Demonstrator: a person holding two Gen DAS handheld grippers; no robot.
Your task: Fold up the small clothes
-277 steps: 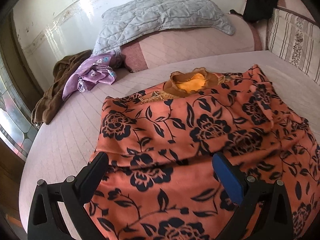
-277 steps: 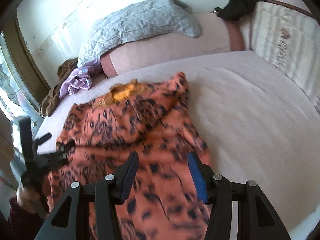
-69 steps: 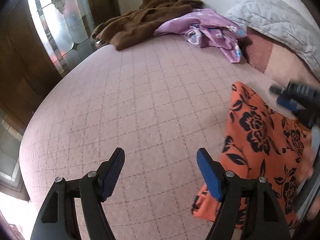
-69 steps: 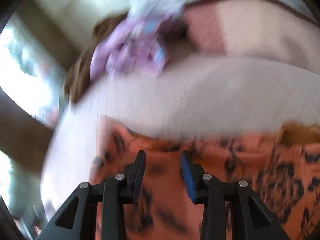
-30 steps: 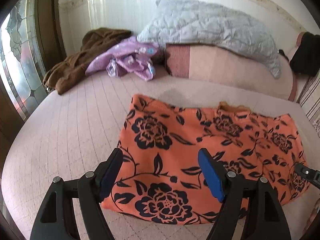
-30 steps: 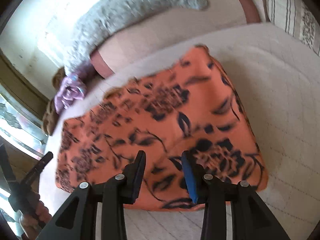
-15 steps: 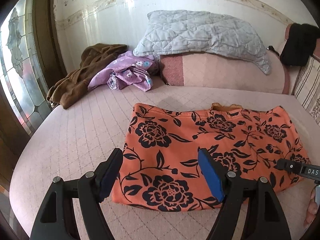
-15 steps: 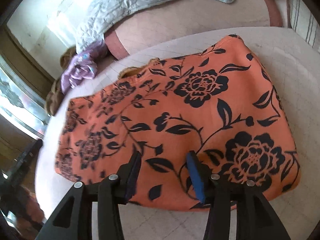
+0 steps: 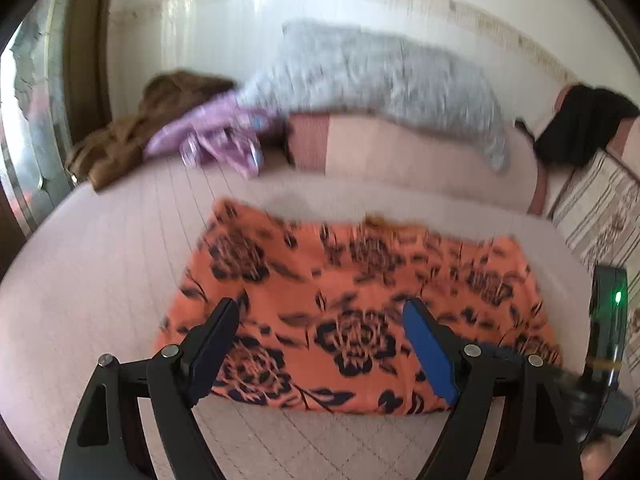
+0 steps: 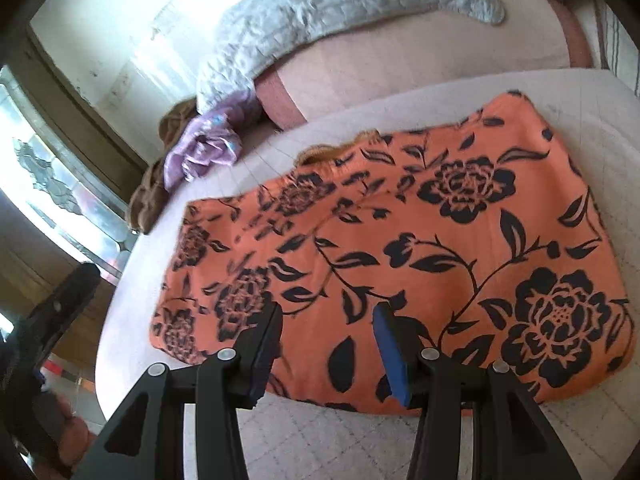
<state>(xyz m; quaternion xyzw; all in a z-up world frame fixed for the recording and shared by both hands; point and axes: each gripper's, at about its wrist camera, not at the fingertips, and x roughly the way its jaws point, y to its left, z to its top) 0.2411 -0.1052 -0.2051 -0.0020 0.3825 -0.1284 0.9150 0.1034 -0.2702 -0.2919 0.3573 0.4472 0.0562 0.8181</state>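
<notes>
the left gripper (image 9: pixel 320 320) hangs over the near edge of the folded orange dress (image 9: pixel 360 304) on the bed (image 9: pixel 100 248), jaws just widened, empty; the right gripper (image 10: pixel 326 332) gapes empty above it too.

Bright daylight, glare on the wall (image 10: pixel 160 52), left view motion-blurred, fisheye-bent dark edges

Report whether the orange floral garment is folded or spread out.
Folded: the orange floral garment lies as a compact rectangle on the bed, its near edge thick and doubled. Neither claw touches it.
</notes>
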